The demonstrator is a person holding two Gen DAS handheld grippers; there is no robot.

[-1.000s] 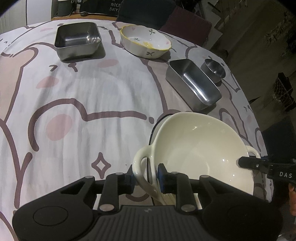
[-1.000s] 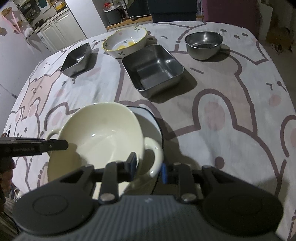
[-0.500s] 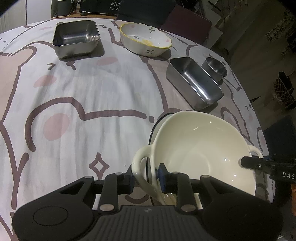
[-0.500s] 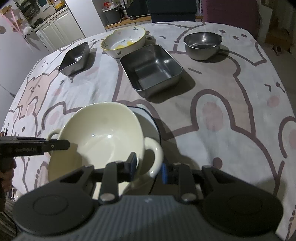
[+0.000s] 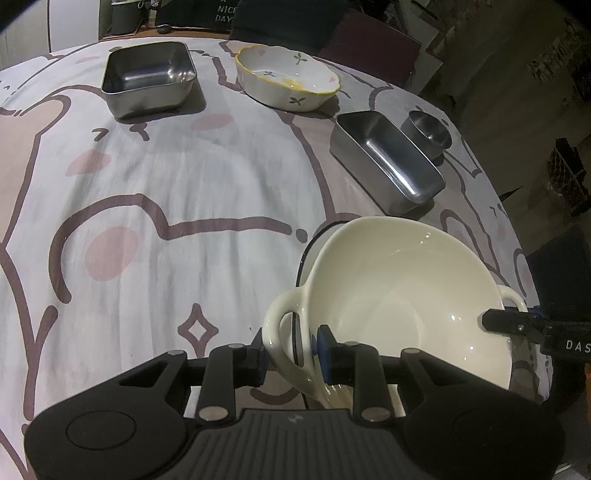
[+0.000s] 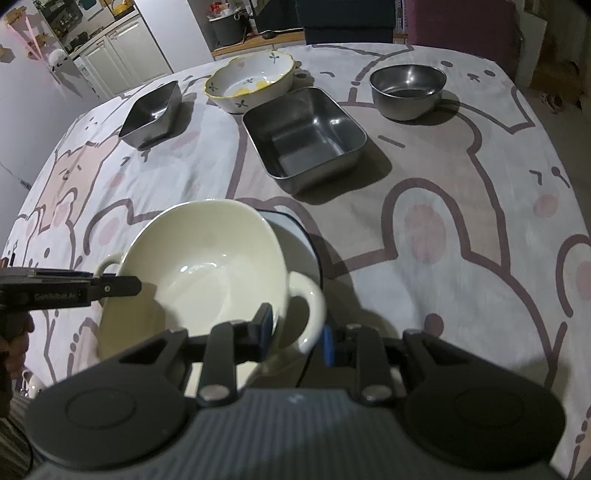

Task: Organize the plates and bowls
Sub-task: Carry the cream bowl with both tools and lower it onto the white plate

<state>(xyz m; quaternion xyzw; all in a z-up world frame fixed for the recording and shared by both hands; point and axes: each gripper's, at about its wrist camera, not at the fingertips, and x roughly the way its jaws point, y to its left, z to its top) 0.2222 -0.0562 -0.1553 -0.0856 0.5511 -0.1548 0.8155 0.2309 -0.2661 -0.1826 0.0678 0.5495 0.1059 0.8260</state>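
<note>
A cream two-handled bowl (image 5: 399, 295) is held above a white dish with a dark rim (image 6: 295, 236) on the table. My left gripper (image 5: 291, 350) is shut on the bowl's left handle. My right gripper (image 6: 295, 332) is shut on the bowl's right handle (image 6: 310, 314). Each gripper's finger shows at the far handle in the other view. A flowered ceramic bowl (image 6: 251, 85), a square steel pan (image 6: 303, 136), a smaller square steel bowl (image 6: 151, 114) and a round steel bowl (image 6: 406, 88) stand farther back.
The table wears a cloth with pink and brown cartoon animals (image 5: 166, 206). Its right edge (image 5: 517, 236) drops off near the bowl. Kitchen cabinets (image 6: 122, 55) and chairs (image 6: 458, 22) stand beyond the far edge.
Both grippers keep their hold on the bowl's handles. The bowl has come slightly higher and the far dishes have shifted a little in both views.
</note>
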